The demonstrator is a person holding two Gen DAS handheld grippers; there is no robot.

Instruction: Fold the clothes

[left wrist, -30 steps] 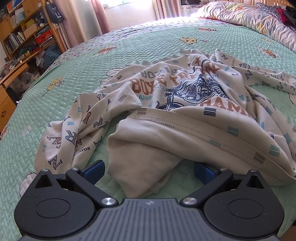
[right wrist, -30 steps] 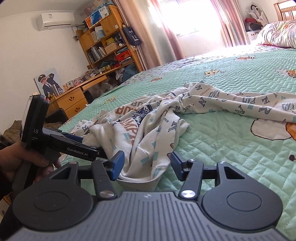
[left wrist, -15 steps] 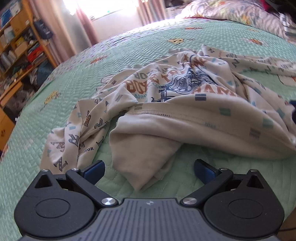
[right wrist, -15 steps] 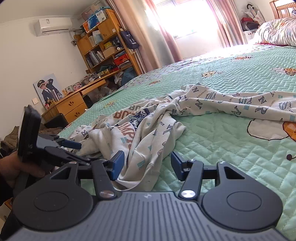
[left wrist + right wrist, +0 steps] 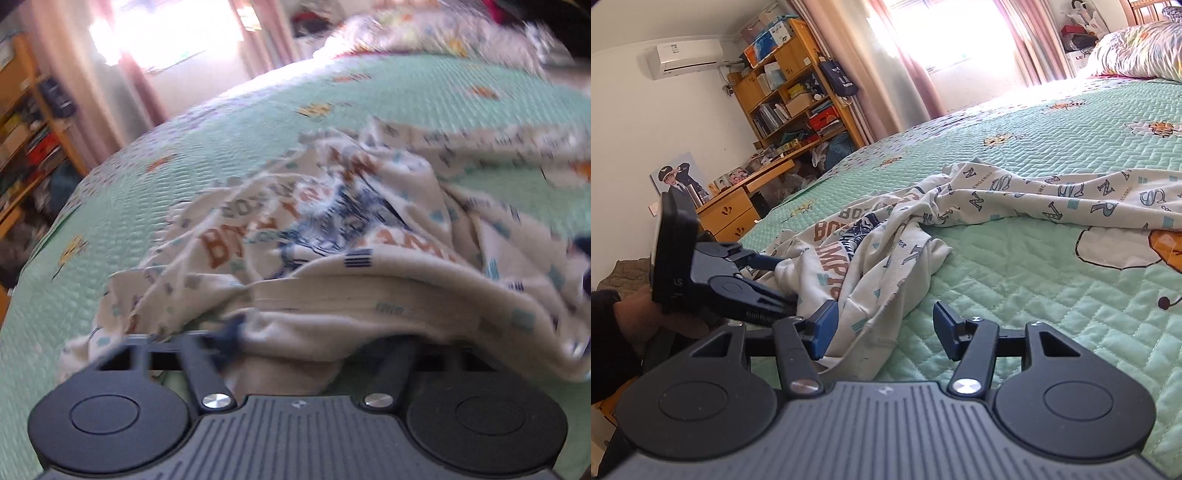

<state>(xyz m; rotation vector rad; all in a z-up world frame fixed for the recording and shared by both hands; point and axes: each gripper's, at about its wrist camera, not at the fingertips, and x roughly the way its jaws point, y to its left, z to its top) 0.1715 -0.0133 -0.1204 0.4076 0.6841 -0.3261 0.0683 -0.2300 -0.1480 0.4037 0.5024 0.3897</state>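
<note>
My left tool [image 5: 291, 343] had just closed on the shirt [image 5: 332, 258] hem at six o'clock; my right tool [image 5: 882, 332] gaped. Bunched layers might slip.

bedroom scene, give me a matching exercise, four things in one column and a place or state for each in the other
Things:
1. left gripper
2. right gripper
3. shirt
4. bookshelf

Place or state:
a. against the wall beside the curtain
b. open, cloth edge between its fingers
c. crumpled on the green bedspread
d. closed on a bunch of cloth

Pairs: 1-d, 2-b, 3-c, 4-a
</note>
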